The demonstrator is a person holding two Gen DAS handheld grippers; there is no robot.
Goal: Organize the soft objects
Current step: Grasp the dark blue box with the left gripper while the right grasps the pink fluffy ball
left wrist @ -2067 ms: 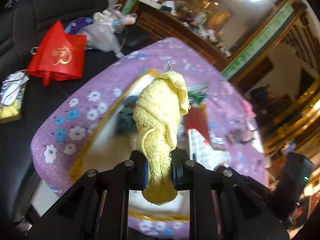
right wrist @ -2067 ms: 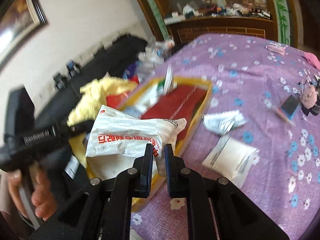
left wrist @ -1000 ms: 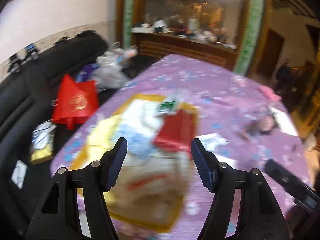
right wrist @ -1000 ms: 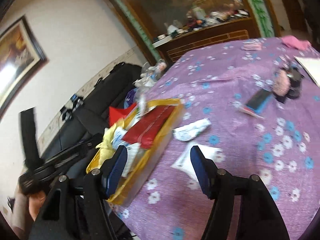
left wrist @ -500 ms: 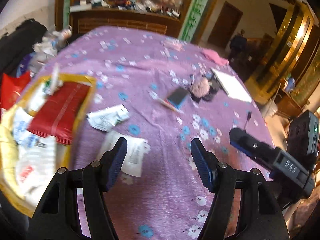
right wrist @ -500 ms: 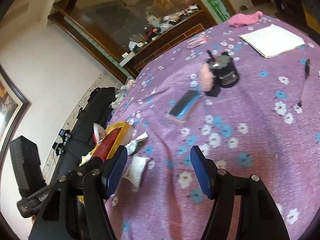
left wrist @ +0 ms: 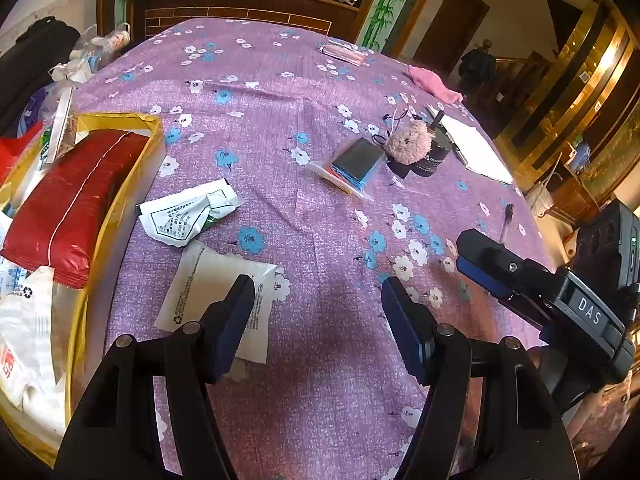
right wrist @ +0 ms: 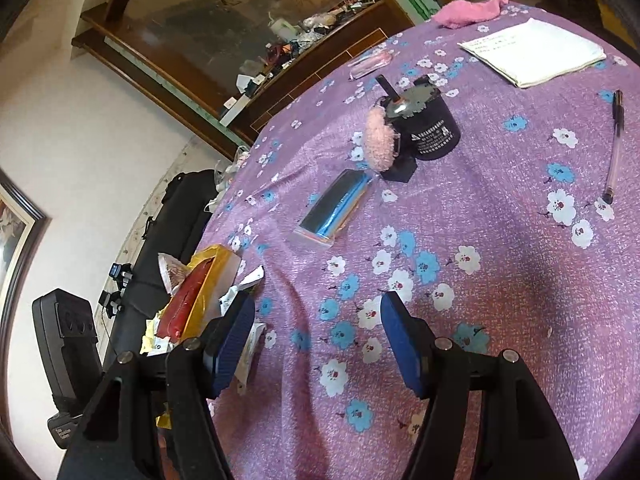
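A gold-rimmed box [left wrist: 120, 200] stands at the table's left edge. In it lie a red packet [left wrist: 68, 204] and white bags. On the purple flowered cloth beside it are a crumpled white packet [left wrist: 188, 216] and a flat white packet [left wrist: 212, 284]. Farther off are a blue pack in a clear sleeve [left wrist: 356, 164] and a pink plush ball [left wrist: 408, 146]. My left gripper [left wrist: 318, 300] hangs open and empty over the cloth, its left finger above the flat packet. My right gripper [right wrist: 316, 312] is open and empty too, right of the box [right wrist: 224, 264].
A black cup [right wrist: 432, 132] stands against the plush ball [right wrist: 378, 140]. White paper [right wrist: 536, 54], a pen [right wrist: 614, 148] and a pink cloth [right wrist: 472, 10] lie at the far right. A black sofa [right wrist: 192, 208] runs along the table's left side.
Two seconds ago the left gripper held a yellow towel and the right a white bag over the box. Both now stand open and empty, swung right over the table.
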